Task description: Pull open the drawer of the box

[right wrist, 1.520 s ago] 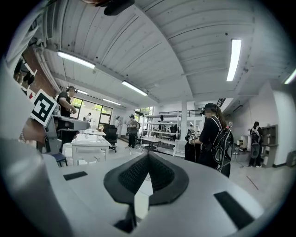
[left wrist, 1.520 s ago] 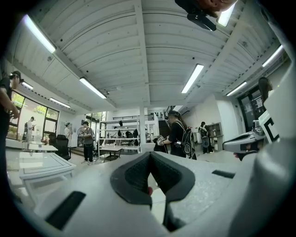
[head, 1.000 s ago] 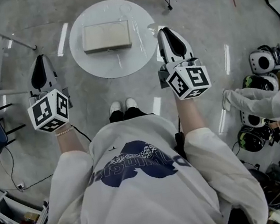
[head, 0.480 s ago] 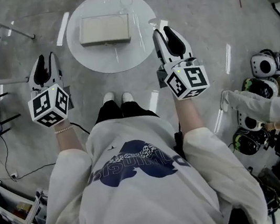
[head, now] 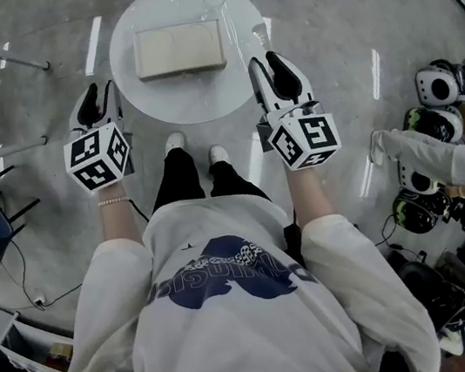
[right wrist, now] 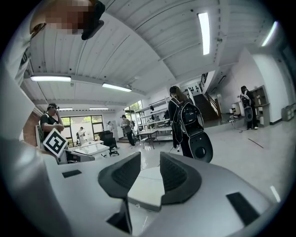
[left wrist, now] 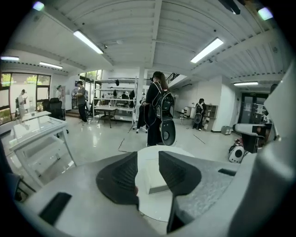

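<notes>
Currently left gripper (head: 100, 90) and right gripper (head: 265, 64) are hovering at either side of the round white table (head: 136, 95), jaws just having been opening, standing apart, gripping nothing. Box (head: 179, 50) is sitting mid-table, clear of both.

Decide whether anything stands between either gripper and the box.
Nothing visible does. The left gripper and right gripper, jaws just opened and empty, are held short of the box; only bare round table surface lies between.

Box (left wrist: 154, 176) edges behind left hand-held gripper (left wrist: 148, 158) jaws
</notes>
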Motion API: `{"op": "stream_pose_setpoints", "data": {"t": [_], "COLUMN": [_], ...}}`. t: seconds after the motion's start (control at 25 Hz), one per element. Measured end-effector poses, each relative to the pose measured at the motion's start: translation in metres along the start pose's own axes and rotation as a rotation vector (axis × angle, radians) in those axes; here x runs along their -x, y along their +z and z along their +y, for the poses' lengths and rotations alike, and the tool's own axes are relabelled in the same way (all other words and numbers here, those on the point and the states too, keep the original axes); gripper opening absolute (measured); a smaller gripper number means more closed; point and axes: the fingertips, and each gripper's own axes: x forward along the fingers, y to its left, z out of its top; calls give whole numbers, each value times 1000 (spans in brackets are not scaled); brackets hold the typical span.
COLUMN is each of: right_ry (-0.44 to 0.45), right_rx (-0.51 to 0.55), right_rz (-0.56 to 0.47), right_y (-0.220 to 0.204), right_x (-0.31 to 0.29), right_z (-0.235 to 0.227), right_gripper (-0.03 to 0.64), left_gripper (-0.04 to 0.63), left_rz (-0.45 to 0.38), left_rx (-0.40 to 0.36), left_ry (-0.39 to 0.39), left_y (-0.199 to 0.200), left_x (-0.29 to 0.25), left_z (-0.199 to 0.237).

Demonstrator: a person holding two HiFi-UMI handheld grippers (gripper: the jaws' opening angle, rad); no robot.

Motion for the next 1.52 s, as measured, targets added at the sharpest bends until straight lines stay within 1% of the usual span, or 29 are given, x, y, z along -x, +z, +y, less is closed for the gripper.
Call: {"op": "stream_pose_setpoints", "data": {"t": [0.16, 0.36, 0.52, 0.64, 0.76, 0.88, 1.04, 1.2, 1.32, 1.44, 1.52], "right_ry": [-40, -79, -102, -113, -128, -146, -169, -184, -192, -192, -198], "right_rx": [1, -1, 0, -5, -7, -14, -22, -21, -25, -24, -20], "right_rz": [41, 96, 135, 159, 179, 190, 202, 216, 223, 247, 284], "right_y": [-17, -41, -57, -69, -79, -87, -95, -103, -107, -115, -123], "right_x": [-18, -34, -42, -45, -45, -44, -44, -46, -49, -54, -58], "right_z": [13, 24, 32, 39, 42, 41, 37, 35, 33, 33, 33], "right_gripper": [106, 109, 110, 111, 112, 112, 112, 112, 112, 112, 112], "left_gripper": [123, 123, 123, 123, 124, 123, 124, 124, 124, 121, 99], "left_rz": [42, 175, 272, 337, 385, 419, 457, 498, 511, 543, 558], "left_rx": [87, 72, 76, 78, 93, 105, 102, 126, 172, 264, 293], "left_ry": [-107, -187, -224, -233, -236, -240, -248, -261, -264, -263, -262], "left_y": [-12, -51, -83, -104, -119, -130, -140, -149, -151, -153, -153], "left_x": [-35, -79, -110, -126, -138, -147, -155, -159, -160, -162, -163], "left_z": [4, 2, -2, -2, -1, 1, 1, -1, 0, 1, 0]}}
